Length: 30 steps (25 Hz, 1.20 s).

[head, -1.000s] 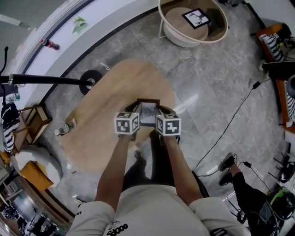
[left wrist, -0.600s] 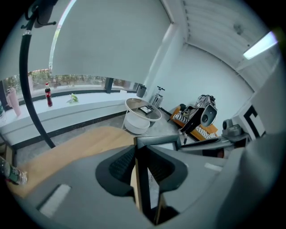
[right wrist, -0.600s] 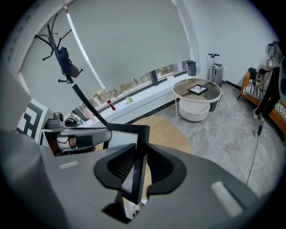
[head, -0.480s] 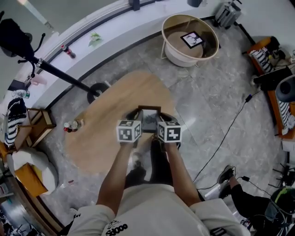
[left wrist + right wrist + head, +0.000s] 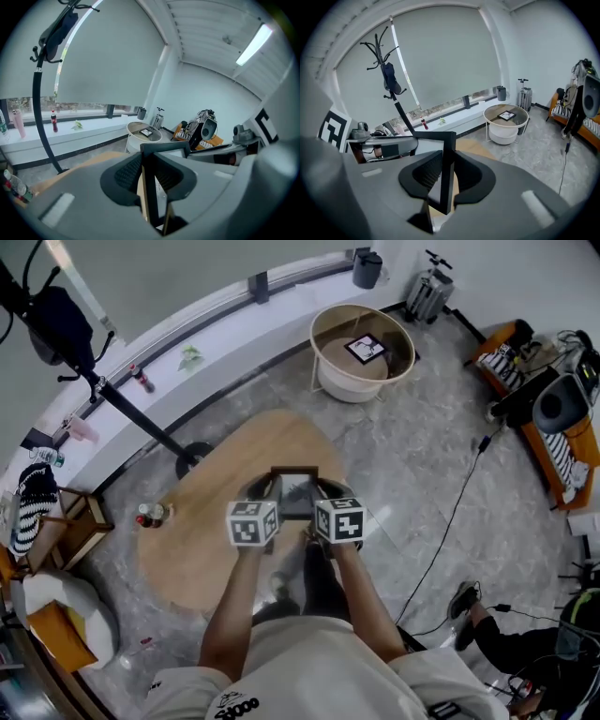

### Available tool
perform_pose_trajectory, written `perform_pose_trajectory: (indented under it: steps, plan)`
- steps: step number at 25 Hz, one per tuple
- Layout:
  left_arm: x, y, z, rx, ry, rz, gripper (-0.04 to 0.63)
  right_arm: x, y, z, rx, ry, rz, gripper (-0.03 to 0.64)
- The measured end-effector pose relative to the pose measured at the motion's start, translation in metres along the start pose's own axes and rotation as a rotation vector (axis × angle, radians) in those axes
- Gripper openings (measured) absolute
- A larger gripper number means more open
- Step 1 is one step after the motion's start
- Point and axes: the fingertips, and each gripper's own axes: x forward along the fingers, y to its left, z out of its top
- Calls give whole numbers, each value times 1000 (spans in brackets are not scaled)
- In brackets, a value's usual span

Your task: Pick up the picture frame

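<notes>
A dark-framed picture frame hangs in the air above the oval wooden table, held between both grippers. My left gripper is shut on the frame's left edge; its pads clamp the dark edge in the left gripper view. My right gripper grips the right edge, and its pads press the frame's side in the right gripper view. The frame stands roughly upright, its top bar level.
A round white side table with a second small picture on it stands at the far right. A black coat-stand pole leans over the floor at left. Bottles stand at the table's left edge. A cable runs across the floor.
Both grippers have risen with the picture frame held between them. The head view has widened, showing more of the room and the far wall.
</notes>
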Motion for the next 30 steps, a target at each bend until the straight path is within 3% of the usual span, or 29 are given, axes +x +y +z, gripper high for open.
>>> perform_pose_trajectory:
  steps: [7,30]
  plan:
    - [-60,-17,34,84,-100,-3,81,-51,40,21,-45,-110,10,81]
    - [-235,-61,131,245,-436,-5,81,-195,158,83,-262,-392,64,84]
